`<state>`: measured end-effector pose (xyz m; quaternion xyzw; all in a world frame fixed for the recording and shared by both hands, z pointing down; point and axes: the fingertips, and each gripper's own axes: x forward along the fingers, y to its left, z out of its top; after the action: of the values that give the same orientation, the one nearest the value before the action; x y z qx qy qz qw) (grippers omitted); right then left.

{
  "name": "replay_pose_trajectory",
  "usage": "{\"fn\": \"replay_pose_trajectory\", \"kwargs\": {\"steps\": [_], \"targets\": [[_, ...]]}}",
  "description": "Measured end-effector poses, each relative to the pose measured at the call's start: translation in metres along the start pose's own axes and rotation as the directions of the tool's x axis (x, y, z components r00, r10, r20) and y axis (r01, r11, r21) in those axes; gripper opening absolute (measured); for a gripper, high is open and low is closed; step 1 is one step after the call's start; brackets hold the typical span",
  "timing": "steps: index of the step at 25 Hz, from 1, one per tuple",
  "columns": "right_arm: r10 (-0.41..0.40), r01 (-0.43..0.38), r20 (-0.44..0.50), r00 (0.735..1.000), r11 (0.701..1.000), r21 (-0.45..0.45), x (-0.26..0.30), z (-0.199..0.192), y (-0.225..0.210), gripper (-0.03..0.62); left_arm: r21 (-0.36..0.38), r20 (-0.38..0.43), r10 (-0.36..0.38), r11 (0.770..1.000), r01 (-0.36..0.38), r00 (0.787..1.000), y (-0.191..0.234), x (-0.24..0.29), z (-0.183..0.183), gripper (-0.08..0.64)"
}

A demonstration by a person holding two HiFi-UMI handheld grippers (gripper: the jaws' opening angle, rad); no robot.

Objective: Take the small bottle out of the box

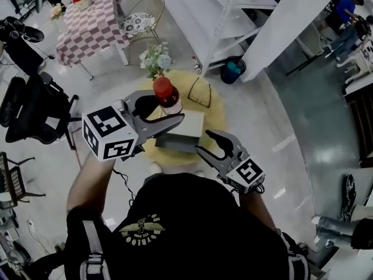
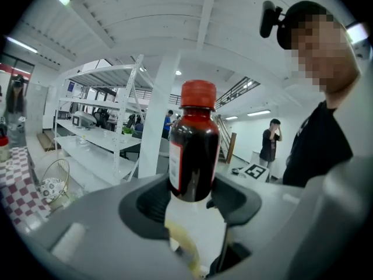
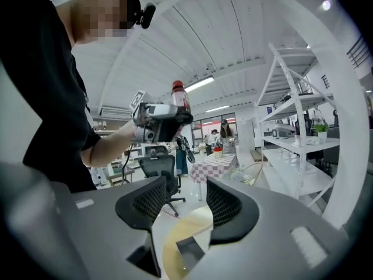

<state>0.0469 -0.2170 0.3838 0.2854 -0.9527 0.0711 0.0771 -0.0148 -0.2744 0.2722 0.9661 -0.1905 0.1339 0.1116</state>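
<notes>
Glasses point(image 1: 200, 92), flowers point(image 1: 155, 59) near box point(image 1: 189, 124); bottle point(image 1: 167, 95) aloft

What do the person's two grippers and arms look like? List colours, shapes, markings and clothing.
The left gripper and right gripper are grey, each with two curved jaws lined with black mesh-patterned pads. Each carries a white cube with black square markers. A thin black cable hangs below the left one. The person wears a black short-sleeved T-shirt with a yellow emblem and grey straps.
</notes>
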Motion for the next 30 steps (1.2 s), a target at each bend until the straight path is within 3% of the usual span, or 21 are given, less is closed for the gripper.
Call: {"fn": "replay_pose_trajectory", "kwargs": {"steps": [6, 10, 18, 24, 30], "targets": [[0.132, -0.13, 0.09, 0.987, 0.991, -0.027, -0.037, 0.029, -0.004, 0.23, -0.061, -0.001, 0.079, 0.995, -0.079, 0.997, -0.033, 0.044, -0.05, 0.0], [0.206, -0.201, 0.109, 0.972, 0.978, -0.059, -0.051, 0.04, -0.001, 0.23, -0.133, 0.001, 0.158, 0.979, -0.157, 0.987, -0.05, 0.058, -0.08, 0.0], [0.343, -0.325, 0.17, 0.924, 0.938, -0.125, -0.039, 0.055, 0.03, 0.225, -0.125, -0.059, 0.349, 0.927, -0.353, 0.935, -0.081, 0.059, -0.135, 0.0], [0.346, -0.329, 0.127, 0.93, 0.934, -0.14, -0.014, 0.057, 0.059, 0.225, -0.042, -0.079, 0.308, 0.949, -0.312, 0.948, -0.087, 0.047, -0.149, 0.0], [0.25, -0.239, 0.094, 0.964, 0.965, -0.109, 0.01, 0.053, 0.062, 0.218, 0.091, -0.133, 0.243, 0.968, -0.232, 0.961, -0.072, 0.043, -0.161, 0.0]]}}
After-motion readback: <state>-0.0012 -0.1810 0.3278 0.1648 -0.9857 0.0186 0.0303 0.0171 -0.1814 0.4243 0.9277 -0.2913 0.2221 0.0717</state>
